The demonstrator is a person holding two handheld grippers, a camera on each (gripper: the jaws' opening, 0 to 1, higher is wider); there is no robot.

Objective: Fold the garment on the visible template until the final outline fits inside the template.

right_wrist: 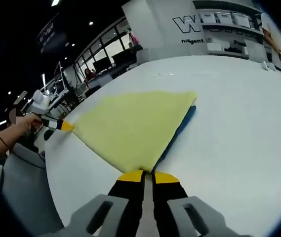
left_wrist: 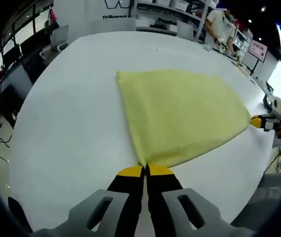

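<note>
Both-handed, pinching opposite corners of soft yellow terry-cloth garment point(left_wrist: 180, 116) on white round table point(left_wrist: 71, 128), left gripper point(left_wrist: 144, 170) and right gripper point(right_wrist: 147, 175) clamped closed; risking slipped corners, uneven fold overhanging blue template point(right_wrist: 183, 123).

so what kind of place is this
Probably a lab or open office floor used for recording demos: a big white table holding a yellow cloth, shelving with boxes behind, a white wall with a logo, and desks with monitors along the windows.

Bare white table point(left_wrist: 71, 128) lies open from my nine to twelve o'clock around the yellow garment point(left_wrist: 180, 113), with shelves point(left_wrist: 180, 10) and desks crowding beyond its far edge.
</note>
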